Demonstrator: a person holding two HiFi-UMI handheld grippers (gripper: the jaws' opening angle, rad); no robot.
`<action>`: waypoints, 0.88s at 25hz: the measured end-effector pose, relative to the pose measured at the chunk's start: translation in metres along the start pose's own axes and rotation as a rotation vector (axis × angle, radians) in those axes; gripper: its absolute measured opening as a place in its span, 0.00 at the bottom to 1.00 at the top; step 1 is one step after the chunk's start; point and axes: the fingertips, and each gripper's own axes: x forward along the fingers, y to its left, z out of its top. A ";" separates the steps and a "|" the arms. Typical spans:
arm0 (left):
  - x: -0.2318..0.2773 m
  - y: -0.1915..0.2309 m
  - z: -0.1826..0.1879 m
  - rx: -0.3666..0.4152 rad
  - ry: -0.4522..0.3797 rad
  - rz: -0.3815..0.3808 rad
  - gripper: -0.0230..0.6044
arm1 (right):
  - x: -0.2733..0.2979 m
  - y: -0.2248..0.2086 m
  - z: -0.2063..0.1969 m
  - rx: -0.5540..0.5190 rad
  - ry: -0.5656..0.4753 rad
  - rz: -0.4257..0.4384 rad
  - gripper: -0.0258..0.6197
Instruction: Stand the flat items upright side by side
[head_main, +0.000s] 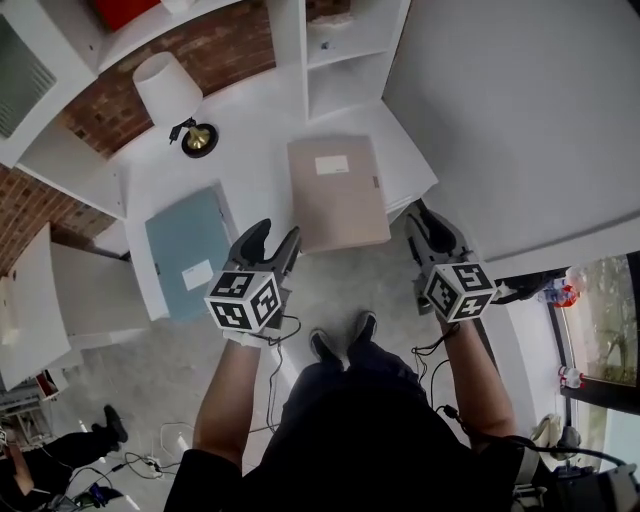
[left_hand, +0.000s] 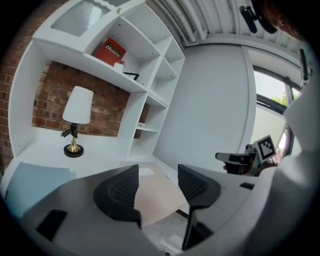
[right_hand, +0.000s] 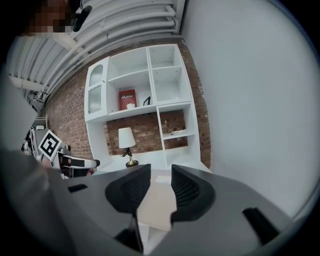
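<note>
Beige flat folder (head_main: 338, 192) w/ a white label lies flat on the white desk (head_main: 250, 130), right of centre, its near edge about at the desk's near edge. Pale-blue flat folder (head_main: 188, 250), also w/ a white label, lies flat to its left, apart from it, by the desk's left side. Neither stands upright yet.

Your L gripper (head_main: 274, 238) sits just beside the beige folder's near-left corner, jaws apart w/ a clear gap. In the left gripper view you see that corner through the gap, but the pads aren't on it, so nothing's clamped. Your R gripper (head_main: 428, 222) is just off the same folder's near-right corner. Its jaws are apart too, gap narrower than the L one, pads bare, beige folder showing beyond them. Both grippers point toward the far side.

Far left on the desk: white-shaded table lamp (head_main: 168, 88) on a round brass base, upright, well apart from both folders. White shelf unit (head_main: 340, 50) stands at the far side, w/ a red box (left_hand: 109, 51) on an upper shelf.
</note>
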 end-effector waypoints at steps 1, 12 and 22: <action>0.007 0.003 -0.003 -0.010 0.017 0.000 0.40 | 0.005 -0.005 -0.002 0.012 0.012 0.003 0.24; 0.086 0.039 -0.025 -0.095 0.145 0.054 0.42 | 0.091 -0.053 -0.035 0.094 0.138 0.116 0.28; 0.165 0.076 -0.051 -0.183 0.278 0.149 0.44 | 0.171 -0.096 -0.085 0.180 0.349 0.254 0.37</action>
